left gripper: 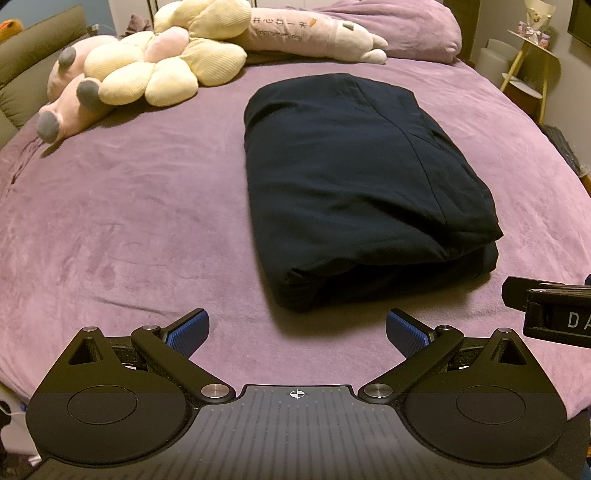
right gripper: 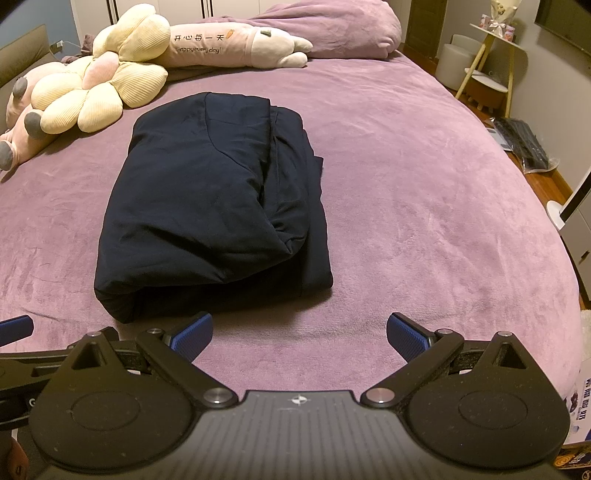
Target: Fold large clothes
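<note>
Both grippers' fingers (left gripper: 188,332) spread empty before the folded dark garment (left gripper: 354,184); plush toys (left gripper: 147,74) lie beyond.

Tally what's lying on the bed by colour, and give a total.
Dark navy: 1, folded garment
Yellow: 2, flower cushions
Pink: 2, long rabbit plush, grey-footed plush
Purple: 1, bunched duvet
Total: 6
</note>
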Action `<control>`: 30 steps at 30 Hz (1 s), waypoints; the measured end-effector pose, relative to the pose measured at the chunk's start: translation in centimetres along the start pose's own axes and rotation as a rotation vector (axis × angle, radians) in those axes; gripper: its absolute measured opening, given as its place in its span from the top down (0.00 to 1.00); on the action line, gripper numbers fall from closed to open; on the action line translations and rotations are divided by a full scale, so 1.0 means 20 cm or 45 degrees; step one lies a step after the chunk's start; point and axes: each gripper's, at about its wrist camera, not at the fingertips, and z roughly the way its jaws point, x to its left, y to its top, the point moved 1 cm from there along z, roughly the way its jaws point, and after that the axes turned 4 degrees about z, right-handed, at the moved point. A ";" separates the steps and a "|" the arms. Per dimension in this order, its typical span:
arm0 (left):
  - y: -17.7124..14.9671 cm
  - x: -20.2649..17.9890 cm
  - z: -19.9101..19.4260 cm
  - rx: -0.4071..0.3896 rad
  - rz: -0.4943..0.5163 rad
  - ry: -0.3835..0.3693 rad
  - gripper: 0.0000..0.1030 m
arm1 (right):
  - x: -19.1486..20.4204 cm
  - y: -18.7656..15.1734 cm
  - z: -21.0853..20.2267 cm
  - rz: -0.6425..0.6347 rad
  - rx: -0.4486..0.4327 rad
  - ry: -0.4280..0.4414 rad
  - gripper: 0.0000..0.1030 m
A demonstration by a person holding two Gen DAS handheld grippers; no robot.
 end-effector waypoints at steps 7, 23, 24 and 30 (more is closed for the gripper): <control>0.00 0.00 0.01 0.008 -0.008 0.002 0.00 | 0.00 0.00 0.00 0.000 0.001 0.000 0.02; 0.01 0.01 0.01 0.020 -0.010 -0.004 0.00 | -0.01 0.01 0.01 -0.006 0.004 0.003 0.02; 0.01 0.01 0.02 0.021 -0.011 -0.004 0.00 | -0.01 0.00 0.01 -0.006 0.003 0.003 0.02; 0.00 0.02 0.02 0.030 -0.016 -0.006 0.00 | -0.01 0.01 0.01 -0.006 0.006 0.006 0.02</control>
